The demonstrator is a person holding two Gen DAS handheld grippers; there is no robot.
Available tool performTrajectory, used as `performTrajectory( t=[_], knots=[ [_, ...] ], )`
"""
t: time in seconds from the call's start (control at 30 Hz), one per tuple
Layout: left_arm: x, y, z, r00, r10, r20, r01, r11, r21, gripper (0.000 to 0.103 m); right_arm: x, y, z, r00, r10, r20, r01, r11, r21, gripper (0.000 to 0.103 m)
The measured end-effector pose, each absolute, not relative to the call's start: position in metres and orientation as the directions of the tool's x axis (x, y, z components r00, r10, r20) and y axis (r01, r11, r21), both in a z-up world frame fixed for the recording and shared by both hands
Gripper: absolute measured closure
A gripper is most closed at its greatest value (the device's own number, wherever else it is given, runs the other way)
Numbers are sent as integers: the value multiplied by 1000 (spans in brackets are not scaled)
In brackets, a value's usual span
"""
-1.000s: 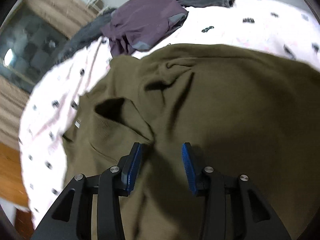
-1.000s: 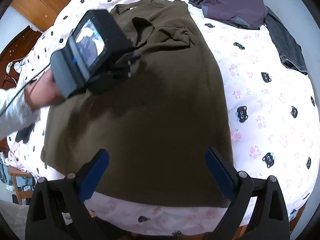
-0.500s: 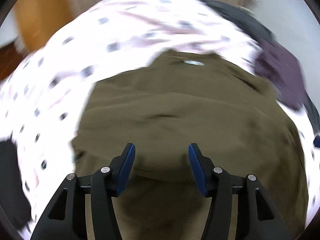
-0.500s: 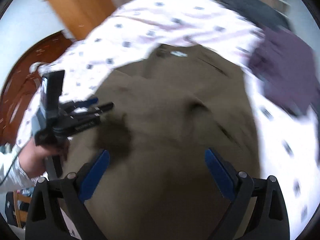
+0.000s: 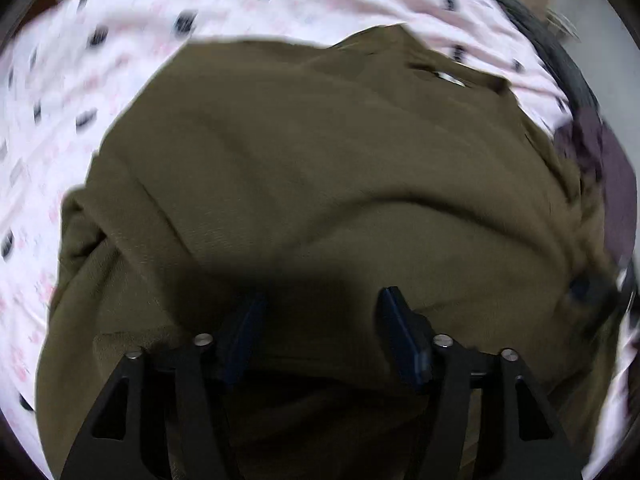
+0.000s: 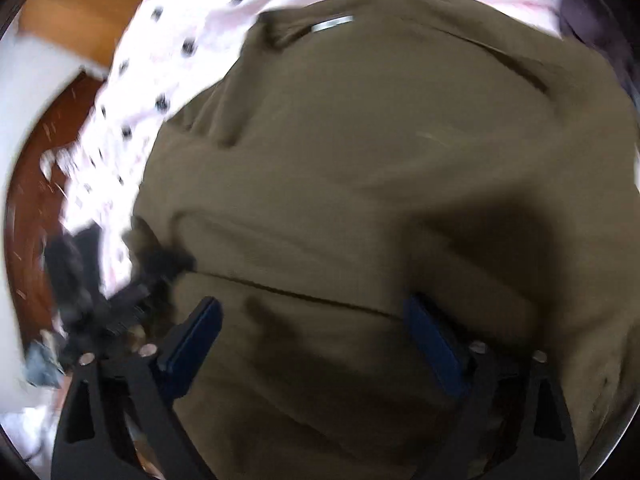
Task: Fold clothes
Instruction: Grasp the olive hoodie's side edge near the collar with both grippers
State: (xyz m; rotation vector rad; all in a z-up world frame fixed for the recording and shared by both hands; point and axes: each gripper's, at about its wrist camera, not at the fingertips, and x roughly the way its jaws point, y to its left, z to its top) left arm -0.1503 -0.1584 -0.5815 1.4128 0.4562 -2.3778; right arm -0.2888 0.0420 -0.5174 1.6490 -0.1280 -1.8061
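Note:
An olive green shirt [image 5: 320, 160] lies spread on the bed and fills most of both views; it also shows in the right wrist view [image 6: 380, 152], its collar label at the far end. My left gripper [image 5: 320, 312] is open, low over the shirt's near part. My right gripper [image 6: 316, 320] is open wide, low over the shirt near a fold line. The left gripper appears blurred at the left edge of the right wrist view [image 6: 132, 292]. Both views are motion-blurred.
The bed has a pink sheet with dark cat prints [image 5: 100, 60]. A purple garment [image 5: 616, 184] lies at the right edge beside the shirt. Wooden furniture and floor [image 6: 72, 20] lie beyond the bed's left side.
Both grippers have swung round and come down close to the shirt's near part. The left gripper has opened a little wider. The views are now blurred by motion.

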Motion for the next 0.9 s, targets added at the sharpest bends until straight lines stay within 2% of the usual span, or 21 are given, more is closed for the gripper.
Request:
performTrajectory(
  t=[0.07, 0.17, 0.27, 0.33, 0.37, 0.4, 0.47, 0.57, 0.73, 0.8, 0.9],
  knots=[
    [-149, -154, -580, -451, -138, -882, 416, -907, -71, 44, -295, 62, -516, 14, -516, -857, 393, -785, 479, 23],
    [-147, -169, -568, -459, -100, -883, 416, -902, -115, 44, -307, 84, -511, -33, -431, -902, 372, -843, 389, 20],
    [-150, -192, -545, -506, -139, -851, 419, -902, -101, 44, -325, 102, -503, -74, -385, -920, 351, -874, 338, 19],
    [-165, -213, -530, -536, -152, -831, 392, -916, -85, 44, -338, 98, -488, -116, -377, -919, 406, -862, 302, 16],
    [-177, -224, -523, -546, -148, -825, 367, -927, -76, 43, -347, 92, -480, -141, -379, -915, 439, -852, 285, 10],
    [-190, -234, -517, -554, -139, -821, 337, -939, -68, 42, -356, 86, -472, -168, -381, -909, 472, -841, 266, 8],
    [-221, -243, -517, -538, -105, -837, 243, -969, -35, 32, -381, 70, -459, -201, -390, -899, 545, -807, 228, 8],
    [-268, -251, -522, -487, -69, -871, 80, -996, 35, 31, -417, 49, -453, -220, -377, -900, 651, -743, 152, 8],
    [-323, -251, -548, -401, -189, -896, -188, -941, 282, 31, -469, 9, -488, -220, -237, -946, 800, -600, -35, 8],
    [-338, -267, -553, -372, -149, -916, -241, -938, 251, 30, -485, 8, -495, -209, -228, -951, 810, -586, -37, 8],
    [-357, -293, -559, -309, -104, -945, -247, -951, 185, 30, -505, 7, -507, -120, -266, -957, 816, -575, 58, 8]
  ],
)
